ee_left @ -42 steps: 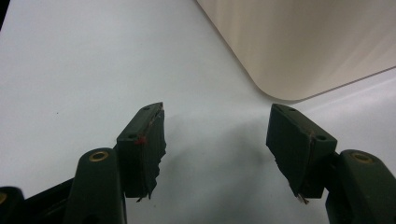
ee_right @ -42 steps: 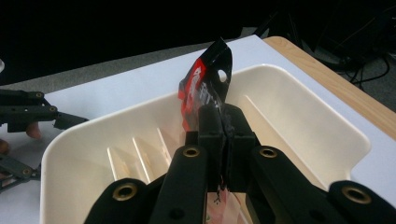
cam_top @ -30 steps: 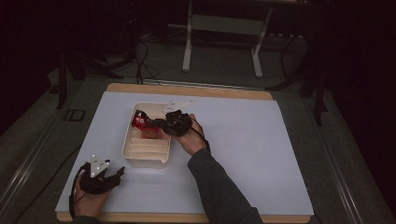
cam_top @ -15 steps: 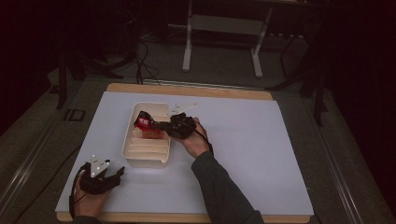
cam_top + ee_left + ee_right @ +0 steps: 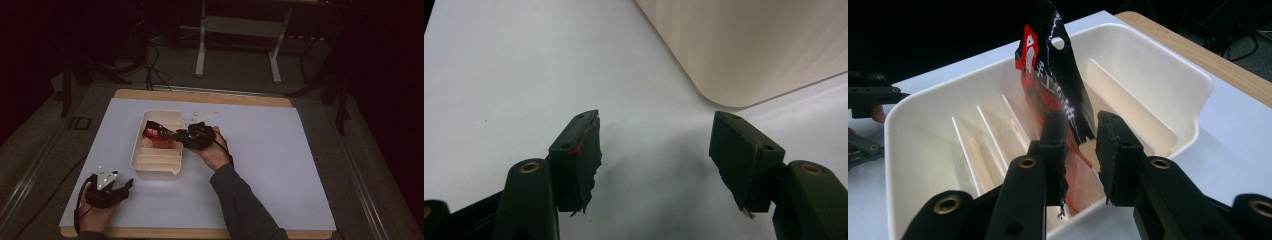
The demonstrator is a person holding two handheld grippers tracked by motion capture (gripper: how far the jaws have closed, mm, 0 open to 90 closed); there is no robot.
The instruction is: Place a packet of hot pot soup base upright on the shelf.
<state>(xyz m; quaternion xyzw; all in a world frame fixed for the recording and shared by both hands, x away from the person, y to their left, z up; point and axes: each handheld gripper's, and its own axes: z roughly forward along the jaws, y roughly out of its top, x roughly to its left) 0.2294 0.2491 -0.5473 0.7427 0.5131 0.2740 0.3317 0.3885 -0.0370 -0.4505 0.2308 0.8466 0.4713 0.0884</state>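
A cream tray (image 5: 156,167) with several slots (image 5: 1168,75) sits on the white table. My right gripper (image 5: 176,135) reaches over its right rim, shut on a red and black packet (image 5: 1053,75). The packet (image 5: 152,132) stands upright with its lower end down in a slot between the dividers. The jaws stand a narrow gap apart around it. My left gripper (image 5: 125,186) rests on the table near the front left edge, just short of the tray's rounded near corner (image 5: 734,95). It is open (image 5: 655,150), with nothing between its fingers.
The white sheet (image 5: 280,165) covers the table, with a wooden edge (image 5: 200,95) at the back. A small white scrap (image 5: 200,117) lies behind the tray. A metal stand (image 5: 235,45) is on the dark floor beyond.
My right gripper has shifted slightly towards the near side and lowered the packet into the tray. The left gripper has stayed put.
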